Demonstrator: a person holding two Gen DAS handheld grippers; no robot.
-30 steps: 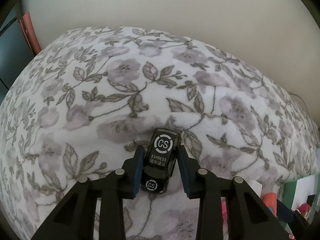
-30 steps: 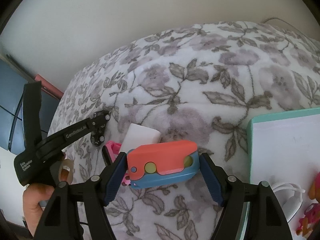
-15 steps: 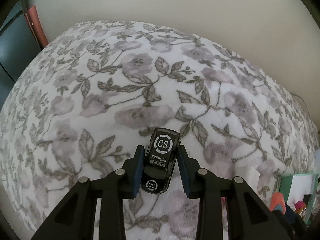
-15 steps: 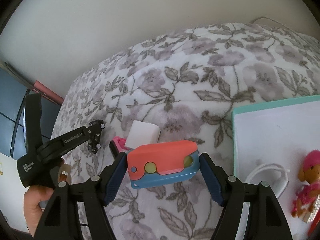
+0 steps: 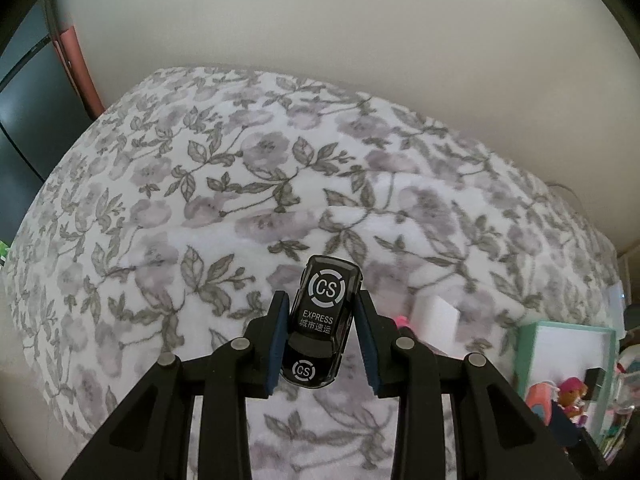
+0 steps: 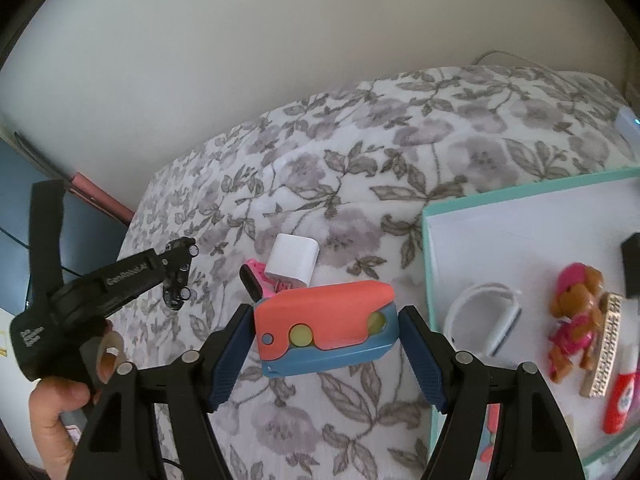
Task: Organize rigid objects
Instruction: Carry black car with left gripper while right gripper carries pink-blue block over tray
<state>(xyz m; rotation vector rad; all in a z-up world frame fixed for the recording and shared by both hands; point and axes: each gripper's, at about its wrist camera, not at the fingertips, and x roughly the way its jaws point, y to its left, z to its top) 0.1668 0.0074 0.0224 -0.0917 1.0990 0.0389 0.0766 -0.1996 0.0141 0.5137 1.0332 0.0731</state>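
Left hand-held gripper (image 5: 322, 338): clamps glossy black toy car (image 5: 320, 320) by its sides; likely light, hard, slippery.
Right hand-held gripper (image 6: 325, 354): grips stiff red-blue plastic toy (image 6: 326, 328) endwise.

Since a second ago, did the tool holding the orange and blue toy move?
Yes. The right tool moved right, toward the teal box, which now shows more.

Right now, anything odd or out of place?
Mostly fine. A white block and pink item lie loose on the blanket, outside the tray. Both grippers hold toys.
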